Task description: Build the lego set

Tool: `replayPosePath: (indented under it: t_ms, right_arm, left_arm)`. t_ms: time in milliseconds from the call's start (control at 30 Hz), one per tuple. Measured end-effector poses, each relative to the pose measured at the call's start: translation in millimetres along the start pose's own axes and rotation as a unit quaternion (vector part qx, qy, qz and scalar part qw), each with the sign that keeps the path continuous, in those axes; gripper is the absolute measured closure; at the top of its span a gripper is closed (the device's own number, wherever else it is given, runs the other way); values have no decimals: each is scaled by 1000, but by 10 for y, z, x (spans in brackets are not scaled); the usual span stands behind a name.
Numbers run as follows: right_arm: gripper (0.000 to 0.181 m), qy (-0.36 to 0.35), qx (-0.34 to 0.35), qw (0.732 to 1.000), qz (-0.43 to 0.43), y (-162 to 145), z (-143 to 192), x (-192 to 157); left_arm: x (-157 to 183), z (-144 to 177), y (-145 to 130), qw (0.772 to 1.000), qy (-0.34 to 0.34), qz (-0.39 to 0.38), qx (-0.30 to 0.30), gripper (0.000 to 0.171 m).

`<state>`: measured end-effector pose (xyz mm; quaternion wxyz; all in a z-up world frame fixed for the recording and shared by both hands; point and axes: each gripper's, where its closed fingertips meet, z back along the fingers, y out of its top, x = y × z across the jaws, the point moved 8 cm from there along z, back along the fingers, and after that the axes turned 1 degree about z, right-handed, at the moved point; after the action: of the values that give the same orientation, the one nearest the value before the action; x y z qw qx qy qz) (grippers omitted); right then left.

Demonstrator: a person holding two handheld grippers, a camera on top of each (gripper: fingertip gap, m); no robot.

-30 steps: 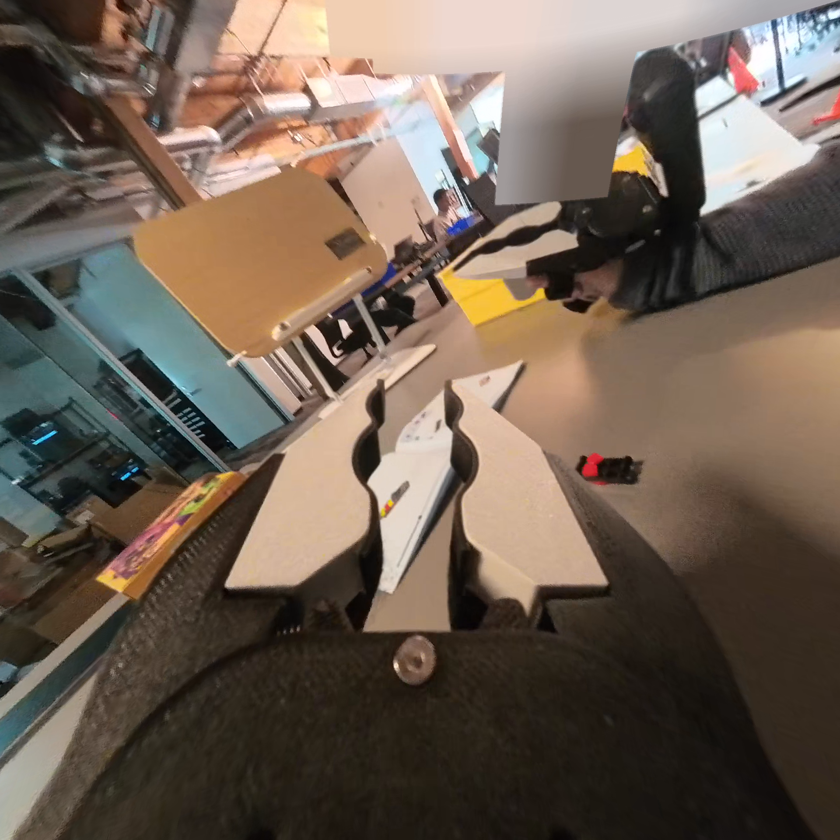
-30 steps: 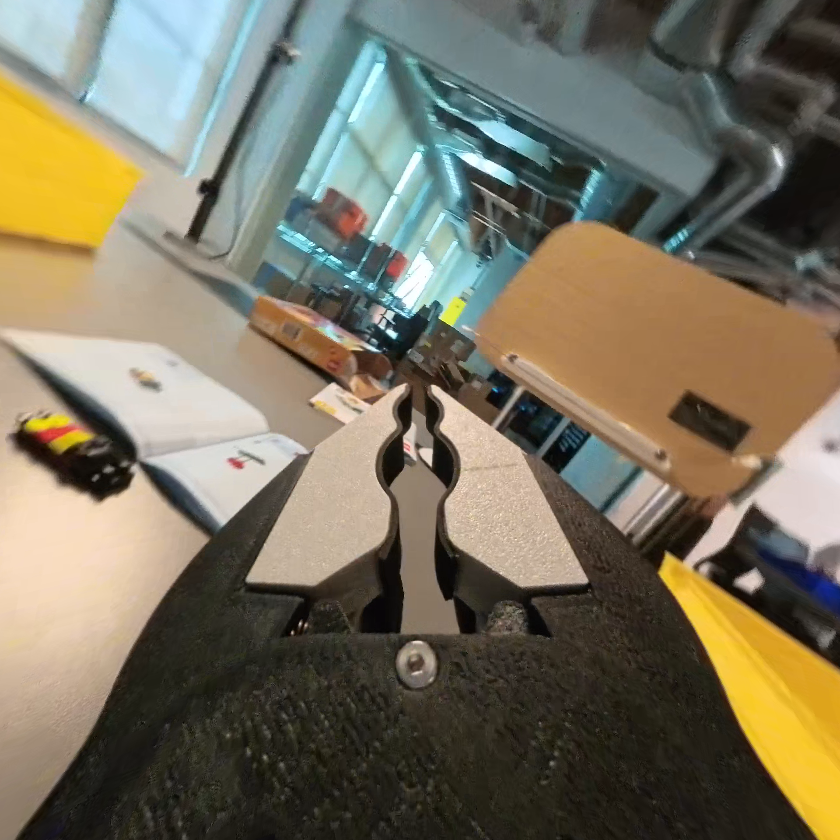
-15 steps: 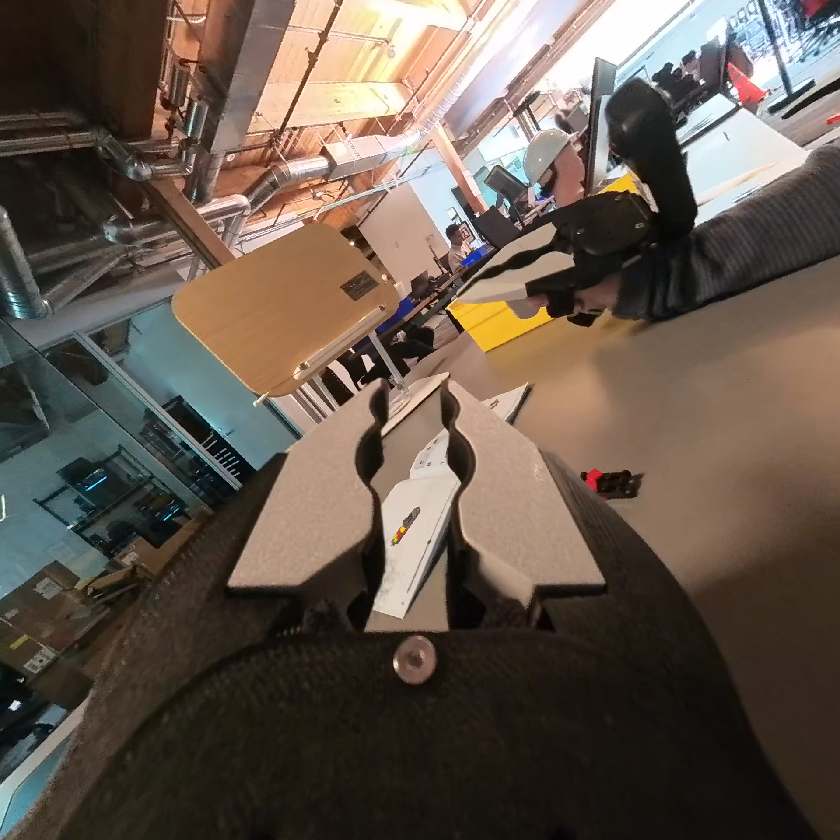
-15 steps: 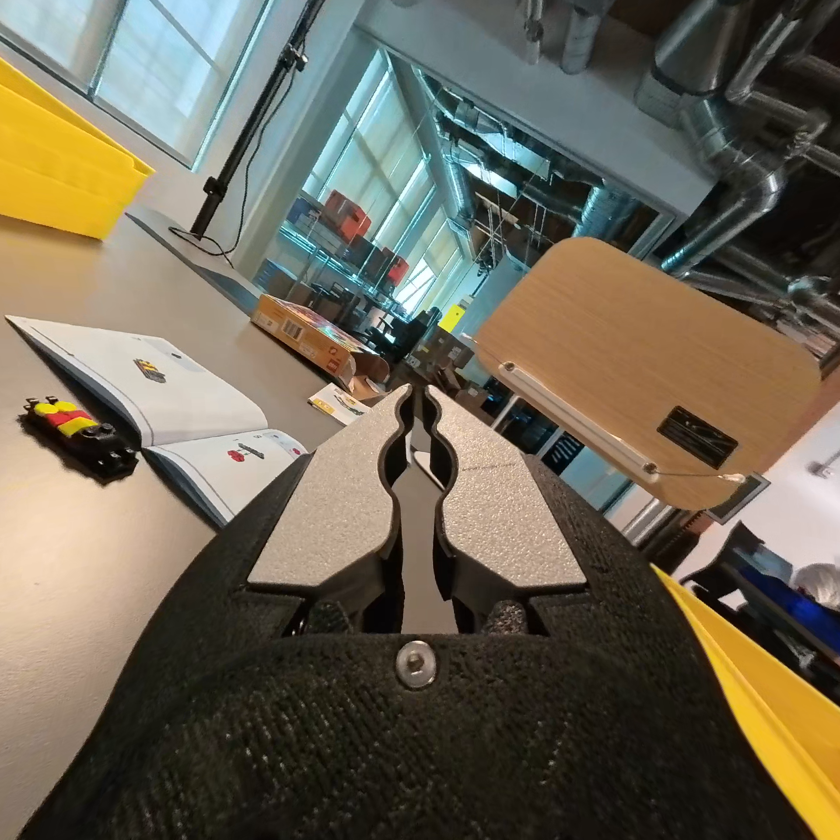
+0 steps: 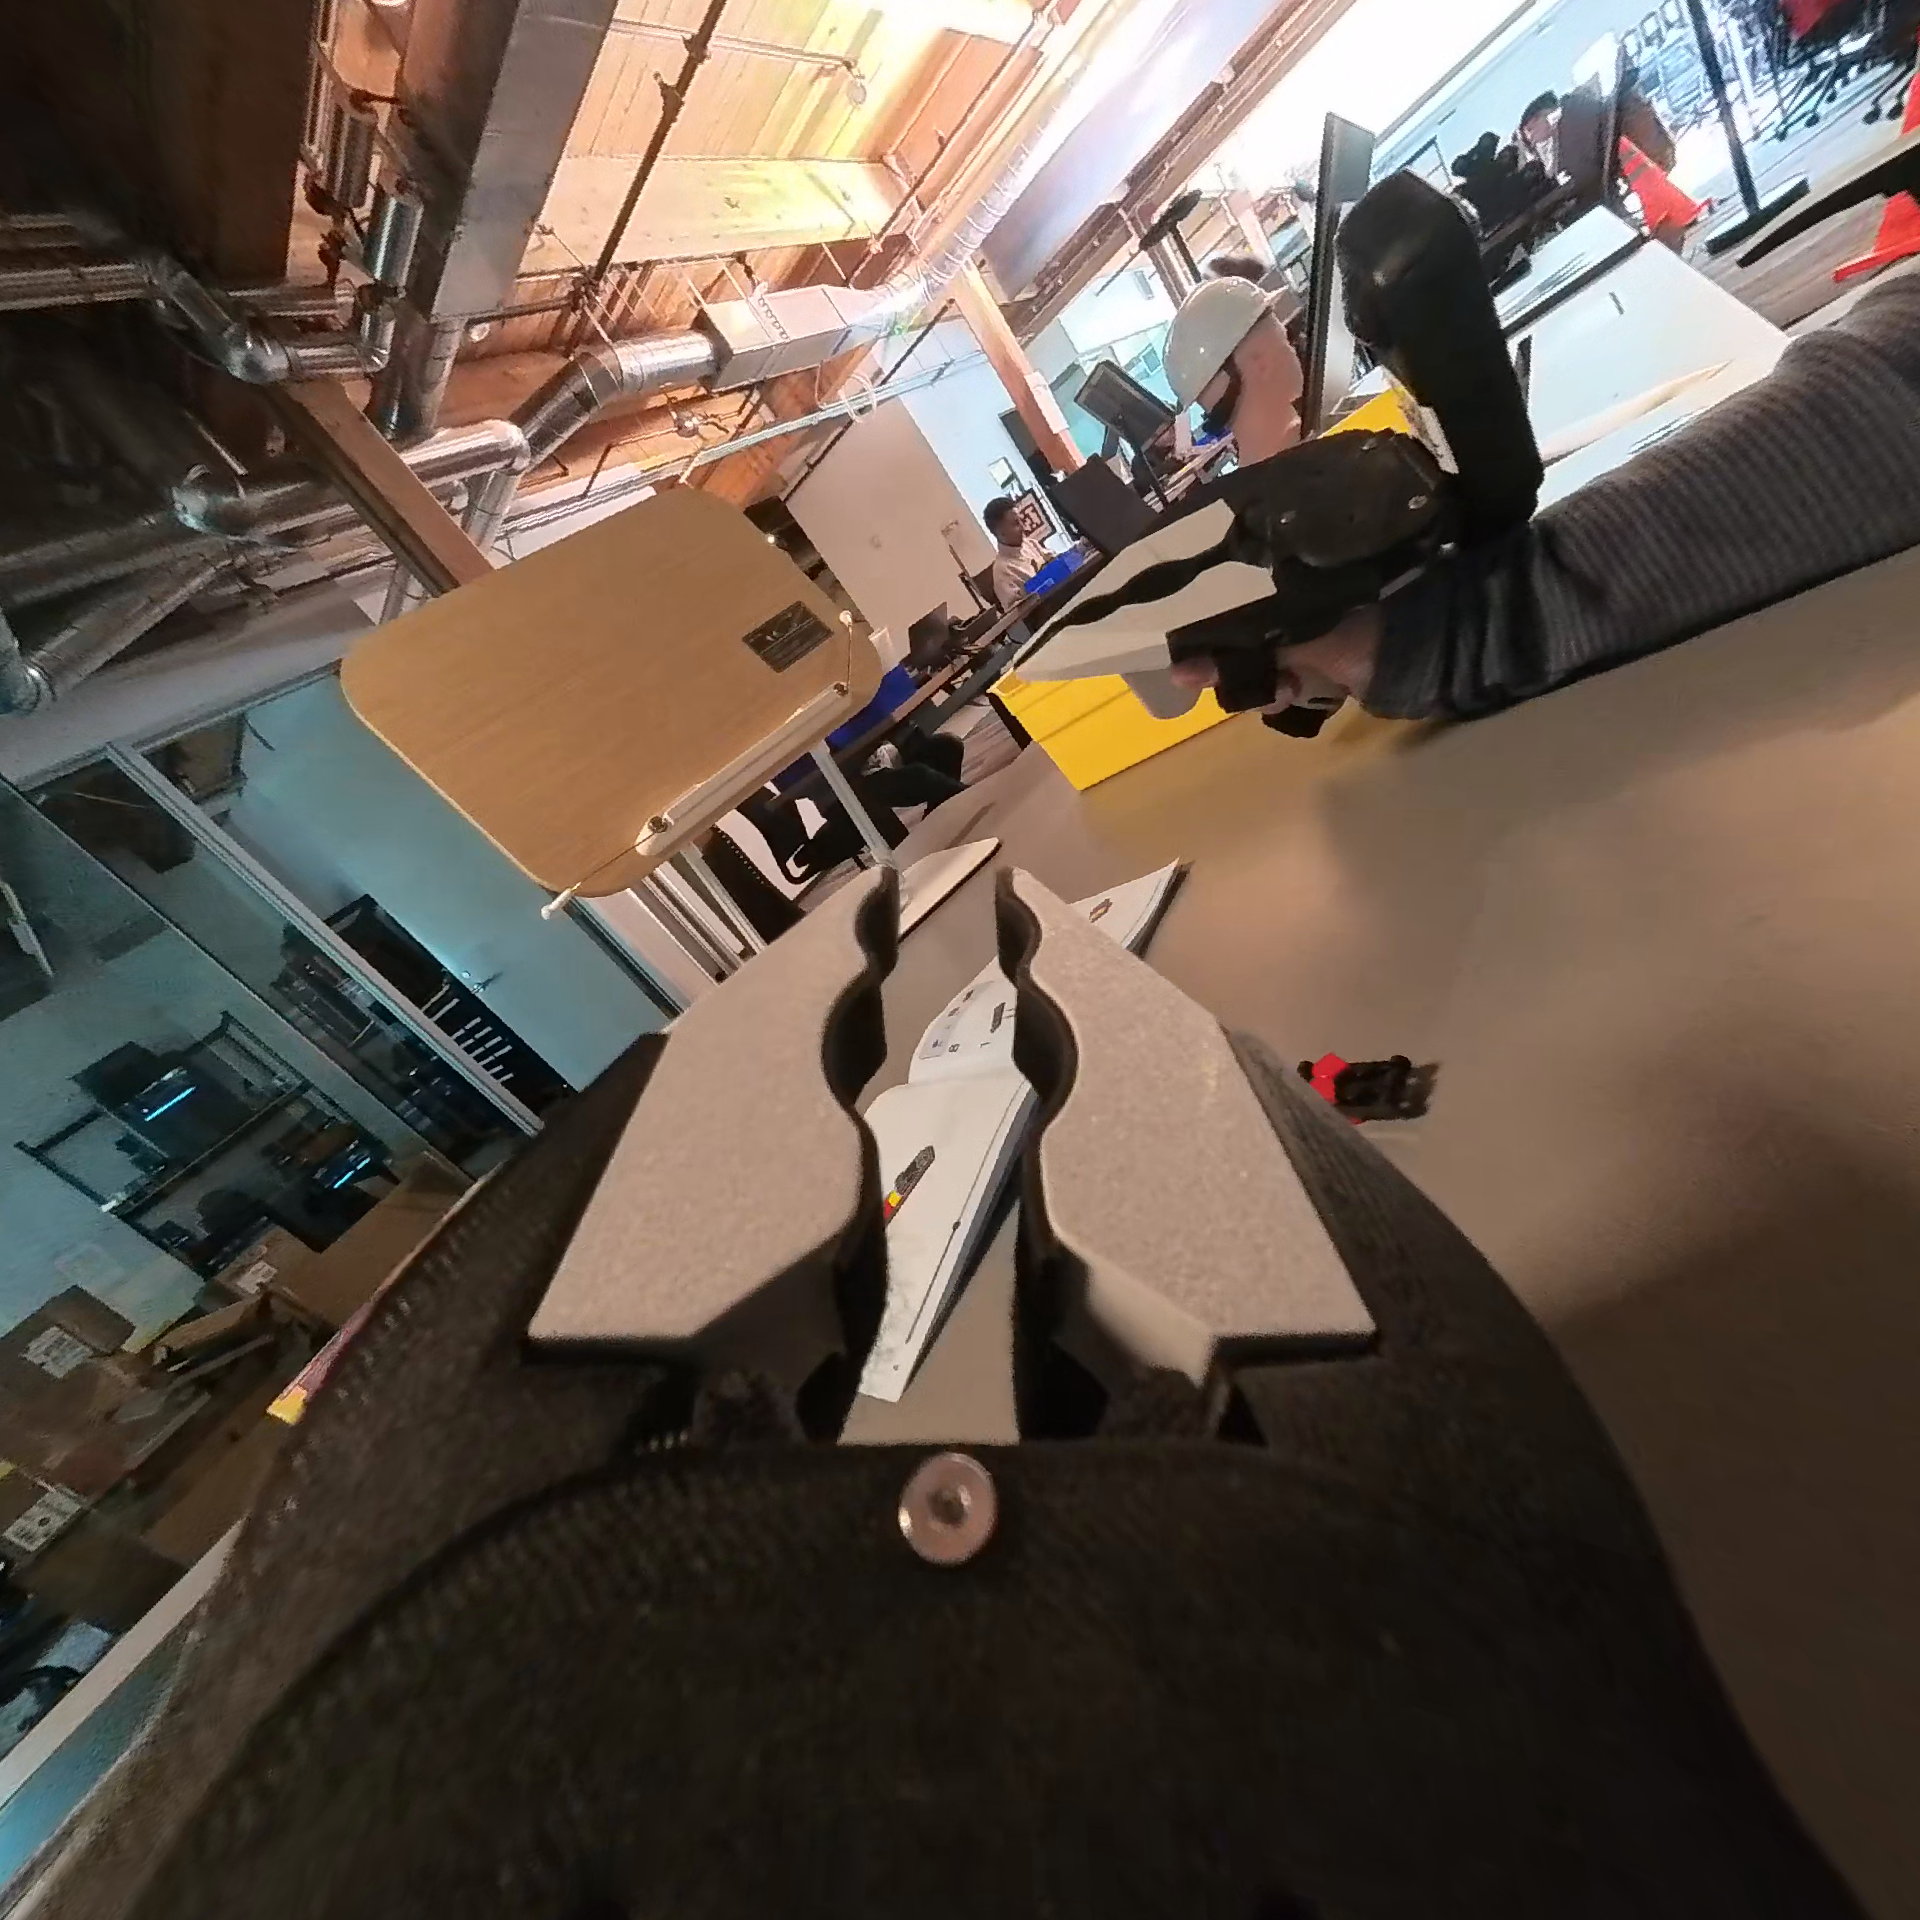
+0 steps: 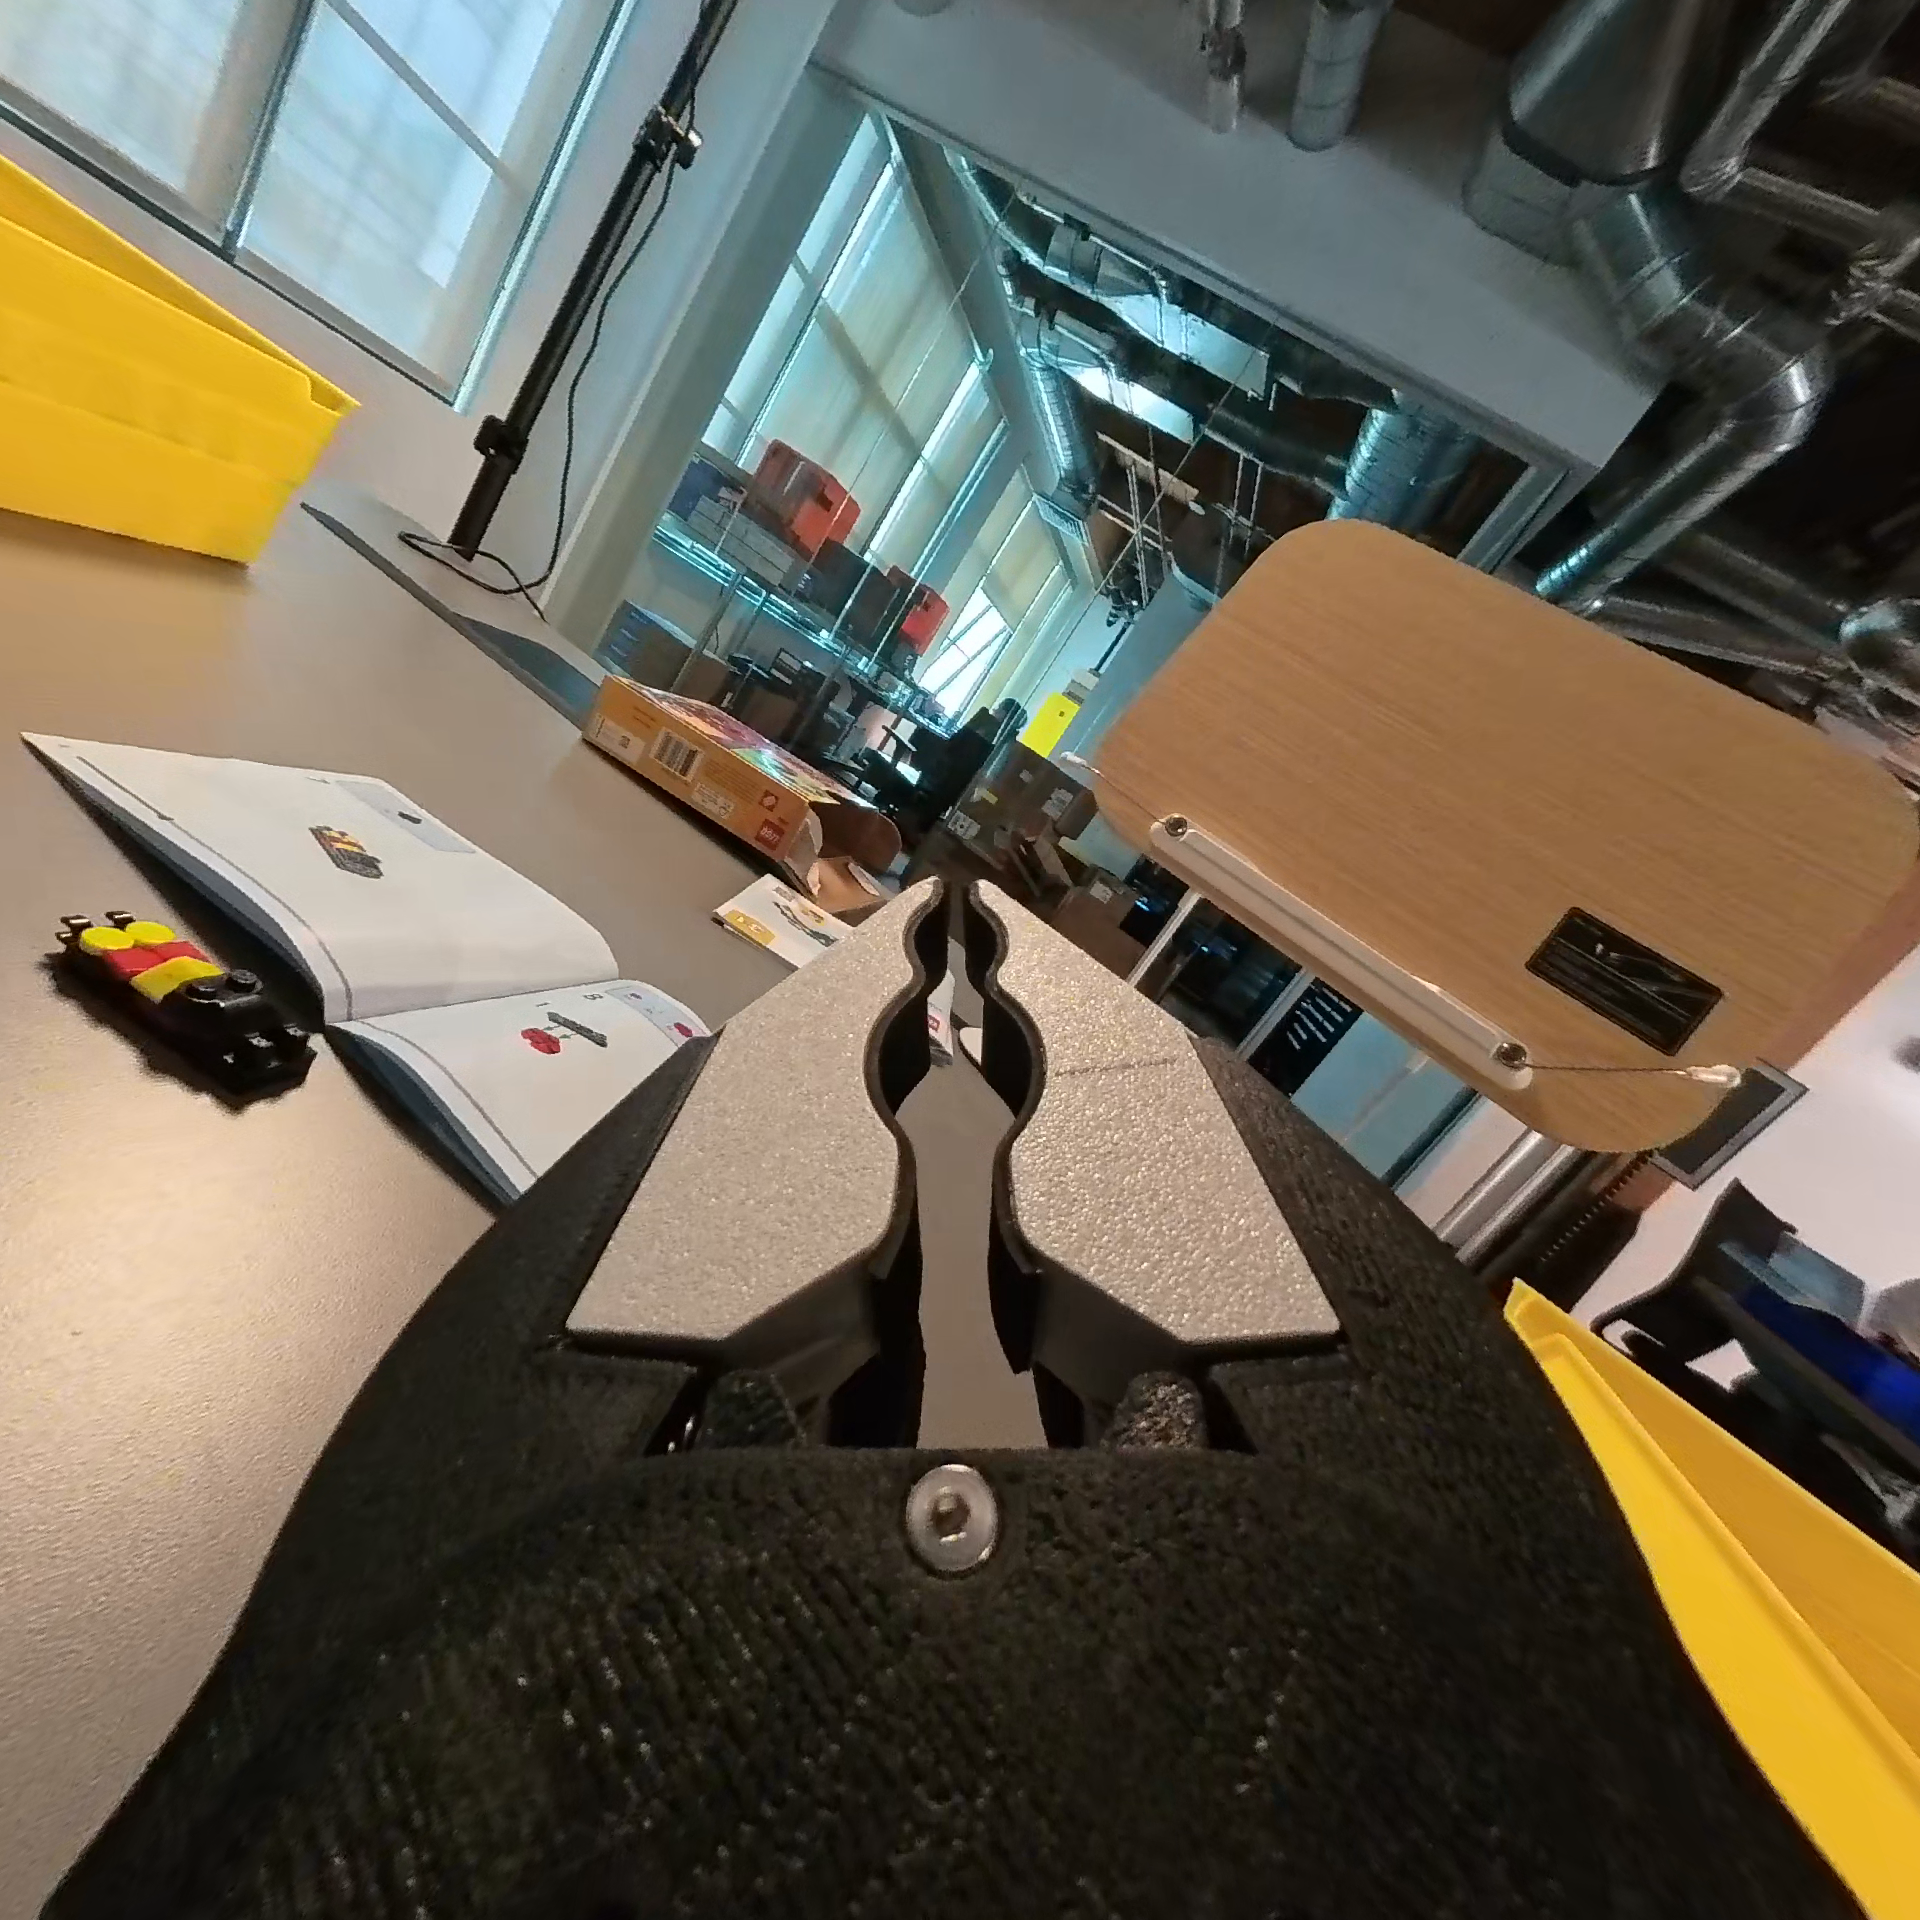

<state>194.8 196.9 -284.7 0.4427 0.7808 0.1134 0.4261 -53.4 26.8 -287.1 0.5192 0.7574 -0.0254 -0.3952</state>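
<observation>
Parted by a narrow gap on the left gripper [image 5: 940, 904], nothing held between the jaws; nearly shut on the right gripper [image 6: 954, 896], tips almost touching, also empty. Both resting low over the grey table [image 5: 1558, 1039], tilted so that ceiling pipes fill much of each view.

Landmark: open instruction booklet [image 6: 343, 914], lying flat on the table. Partly built lego model [image 6: 182, 982], black with red and yellow pieces on top, sitting just beside the booklet's near edge, touched by neither gripper. Seen small and well off to the side in the left wrist view [image 5: 1366, 1086]. Beyond the booklet, an opened orange box [image 6: 707, 774] and a small leaflet [image 6: 774, 920]. Yellow bins [image 6: 135, 416] farther off past the booklet, another at the right gripper's side. Tilted wooden board [image 6: 1455, 821] on a stand beyond the table edge.

Likely trouble from here: no loose bricks visible anywhere, so hard to judge which piece comes next. Model small and light, probably sliding on the smooth table if pushed from one side only. Nearly shut right jaws needing to widen before any pickup, else knocking the model away.

Pose: right gripper held in a hand [image 5: 1320, 675], grey-sleeved forearm lying on the table, pointing across toward the booklet. Left gripper aimed over the booklet, low and tipped upward.
</observation>
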Motion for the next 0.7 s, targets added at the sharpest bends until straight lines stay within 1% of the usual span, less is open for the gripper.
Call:
replayPosePath:
  t_ms: [233, 400, 500, 567, 600, 667, 700]
  right_arm:
    - [181, -2, -4, 1000, -2, -18, -8, 6]
    - [181, 1, -6, 1000, 1, -21, -17, -9]
    - [181, 1, -7, 1000, 0, -25, -23, -13]
    - [181, 1, -8, 1000, -2, -29, -27, -12]
    - [181, 1, -8, 1000, -4, -34, -28, -11]
    - [181, -1, -11, 1000, -8, -47, -33, -5]
    - [181, -2, -13, 1000, -10, -55, -36, 1]
  left_arm:
    - [26, -3, 6, 1000, -17, 16, -7, 160]
    - [68, -14, 25, 999, -31, 17, -11, 161]
    - [134, -34, 66, 997, -72, 21, -31, 158]
    - [141, -48, 158, 989, -121, 17, -86, 154]
    - [102, -36, 257, 986, -129, 31, -104, 149]
    - [-36, 56, 514, 986, -113, 74, -101, 147]
    - [-133, 135, 636, 987, -90, 92, -94, 145]
